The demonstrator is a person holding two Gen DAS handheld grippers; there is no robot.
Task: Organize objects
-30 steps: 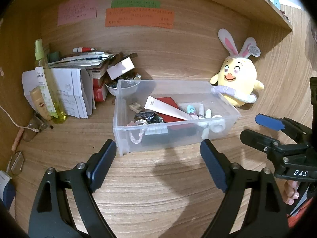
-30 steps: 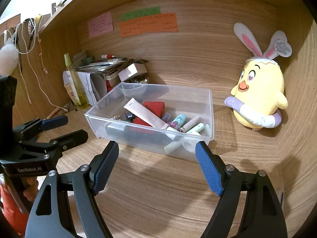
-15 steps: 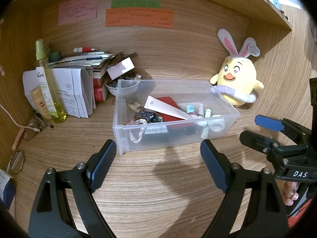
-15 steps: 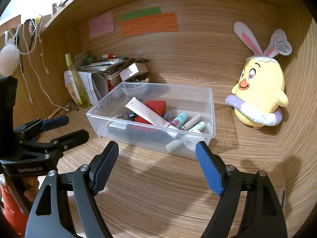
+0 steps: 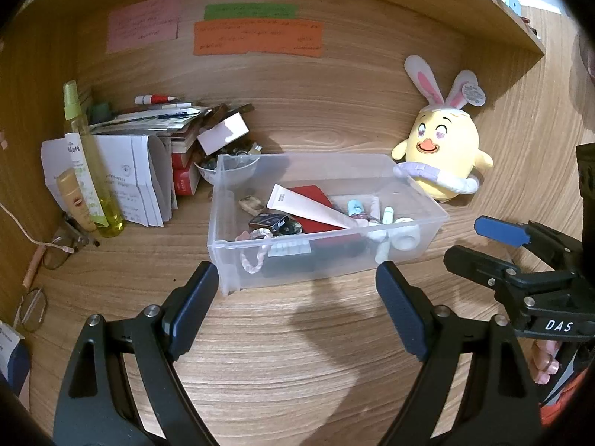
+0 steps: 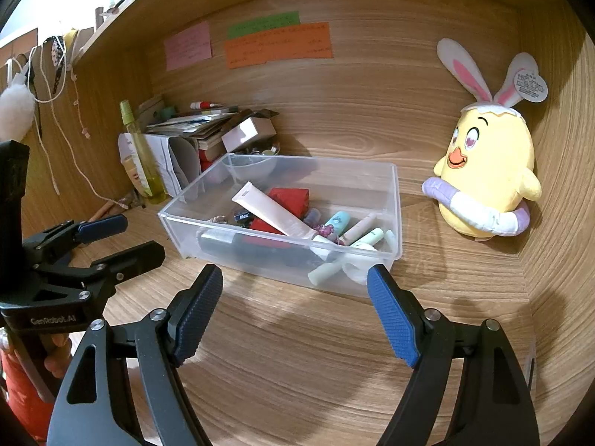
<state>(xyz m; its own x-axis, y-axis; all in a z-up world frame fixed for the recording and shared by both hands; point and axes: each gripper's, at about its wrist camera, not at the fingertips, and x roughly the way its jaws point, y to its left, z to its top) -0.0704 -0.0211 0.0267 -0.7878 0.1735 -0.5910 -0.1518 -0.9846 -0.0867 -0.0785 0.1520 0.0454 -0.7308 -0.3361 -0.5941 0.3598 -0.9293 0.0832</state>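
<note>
A clear plastic bin [image 5: 420, 186] [image 6: 394, 200] stands on the wooden desk, holding a pink tube [image 5: 308, 206] [image 6: 275, 212], a red box [image 5: 316, 200] [image 6: 293, 197] and several small cosmetics. My left gripper [image 5: 295, 297] hovers open just in front of the bin's near wall, nothing between its fingers. My right gripper [image 6: 293, 299] is also open and empty, near the bin's front right side. Each gripper shows in the other's view: the right gripper [image 5: 491, 243] at the right edge, the left gripper [image 6: 115, 238] at the left edge.
A yellow plush chick with rabbit ears [image 5: 440, 156] [image 6: 487, 171] sits right of the bin. At the back left are a spray bottle [image 5: 87, 171], folded papers [image 5: 137, 178], stacked books with a white box [image 5: 223, 133] and a small bowl [image 5: 230, 171]. Glasses [image 5: 55, 256] lie far left.
</note>
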